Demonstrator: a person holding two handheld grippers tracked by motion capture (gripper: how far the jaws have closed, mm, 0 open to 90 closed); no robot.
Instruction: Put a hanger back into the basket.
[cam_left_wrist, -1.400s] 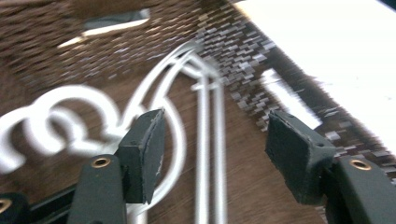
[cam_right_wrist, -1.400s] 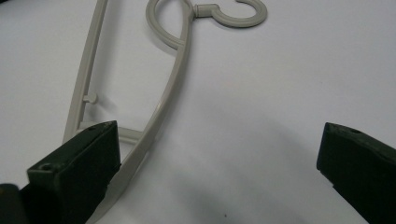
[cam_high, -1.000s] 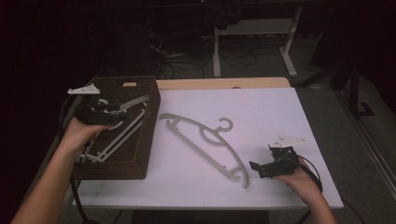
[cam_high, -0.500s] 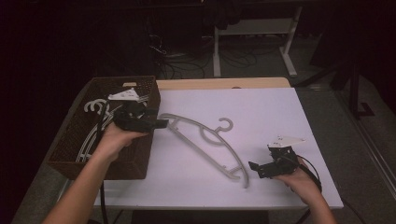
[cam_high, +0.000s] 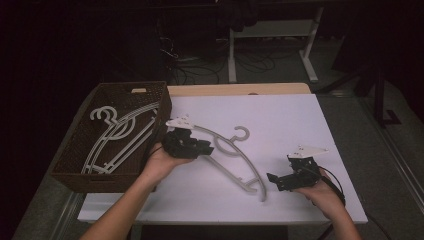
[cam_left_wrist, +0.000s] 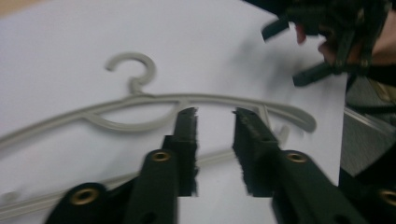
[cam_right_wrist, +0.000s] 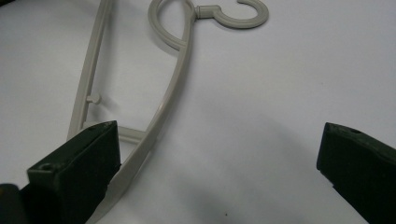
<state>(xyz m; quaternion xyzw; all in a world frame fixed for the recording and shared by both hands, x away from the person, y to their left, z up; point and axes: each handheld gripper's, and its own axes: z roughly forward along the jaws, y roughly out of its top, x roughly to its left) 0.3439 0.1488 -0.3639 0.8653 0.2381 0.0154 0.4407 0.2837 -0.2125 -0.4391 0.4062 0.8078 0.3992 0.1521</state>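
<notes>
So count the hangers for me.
3 that can be told apart. One hanger on the table, with the left gripper at its near arm. Two hangers in the basket, overlapping; more could lie hidden under them.

3 hangers (cam_high: 235, 155), 1 basket (cam_high: 70, 172), 2 hand-held grippers (cam_high: 205, 148).

Non-task items: dark brown woven basket (cam_high: 75, 170) at the left edge of the white surface (cam_high: 310, 120), open top, cut-out handle in its far wall. Inside it, a few pale grey plastic hangers (cam_high: 117, 137) lying flat and overlapping, hooks toward the far-left corner. Light wood strip (cam_high: 240, 89) runs along the far edge of the surface. Behind that, dark floor with a tangle of cables (cam_high: 245, 62) and the white legs of another desk frame (cam_high: 310, 65). Grey floor (cam_high: 385, 165) on the right side.
</notes>
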